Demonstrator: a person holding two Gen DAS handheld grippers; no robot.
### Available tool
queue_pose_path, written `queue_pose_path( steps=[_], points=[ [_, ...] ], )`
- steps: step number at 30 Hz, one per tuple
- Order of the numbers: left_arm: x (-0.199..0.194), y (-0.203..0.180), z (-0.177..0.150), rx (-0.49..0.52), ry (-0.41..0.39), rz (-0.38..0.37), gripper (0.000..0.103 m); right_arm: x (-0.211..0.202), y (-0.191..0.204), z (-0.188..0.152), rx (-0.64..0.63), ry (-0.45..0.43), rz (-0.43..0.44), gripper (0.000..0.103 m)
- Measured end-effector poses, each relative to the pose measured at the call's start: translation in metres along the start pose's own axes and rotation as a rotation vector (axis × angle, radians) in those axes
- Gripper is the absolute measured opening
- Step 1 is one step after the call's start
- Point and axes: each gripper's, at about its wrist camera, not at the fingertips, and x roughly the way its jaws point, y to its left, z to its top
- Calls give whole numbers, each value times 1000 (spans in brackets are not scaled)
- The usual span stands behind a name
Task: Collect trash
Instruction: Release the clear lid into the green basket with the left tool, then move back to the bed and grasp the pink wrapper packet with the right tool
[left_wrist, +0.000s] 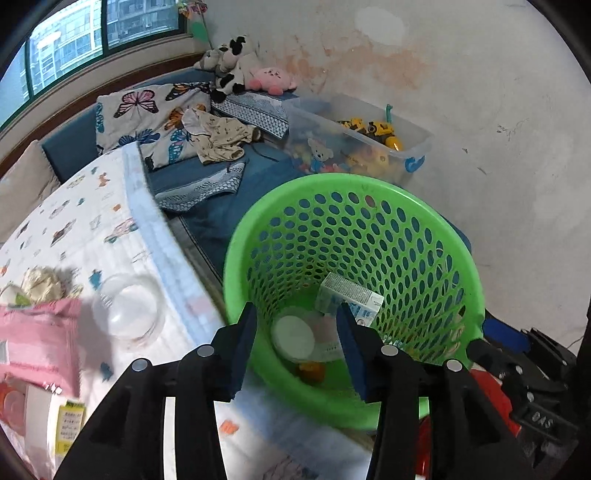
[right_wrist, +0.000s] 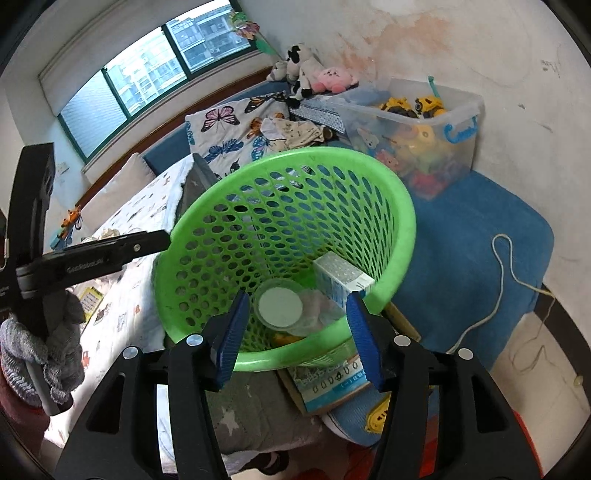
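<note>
A green perforated basket (left_wrist: 295, 192) (right_wrist: 332, 158) leans beside the patterned bed cover (left_wrist: 110, 229). Inside lie a white carton (left_wrist: 351, 295) (right_wrist: 340, 275), a round white-lidded cup (left_wrist: 293, 338) (right_wrist: 280, 306) and a yellow-orange scrap (left_wrist: 312, 371). My left gripper (left_wrist: 295, 314) hangs open over the basket's mouth with nothing between its pads. My right gripper (right_wrist: 298, 297) stands open above the near rim, which runs across the gap without the pads pressing on it. A clear plastic cup (left_wrist: 127, 310), a pink packet (left_wrist: 37, 339) and crumpled tissue (left_wrist: 40, 284) lie on the cover.
A clear toy bin (left_wrist: 354, 144) (right_wrist: 417, 129) stands against the stained wall behind the basket. A white cord (right_wrist: 506, 280) trails over the blue mat. A printed box (right_wrist: 332, 387) and a slipper lie under the basket. A gloved hand (right_wrist: 48, 350) holds the left tool.
</note>
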Motion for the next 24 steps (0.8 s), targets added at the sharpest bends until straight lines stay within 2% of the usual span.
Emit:
queue_pose_path(
  steps=[9,22,24],
  points=[
    [-44,49,-37,-108,-37,22,47,-13,28,2,-54,-21,27,59],
    [-101,119,-97,-241,-83,123,53,-4,83,8,-153,-11,90,66],
    [-109,129,-106,-263,-93,135,57,1,95,10,-180,-2,106,67]
  ],
)
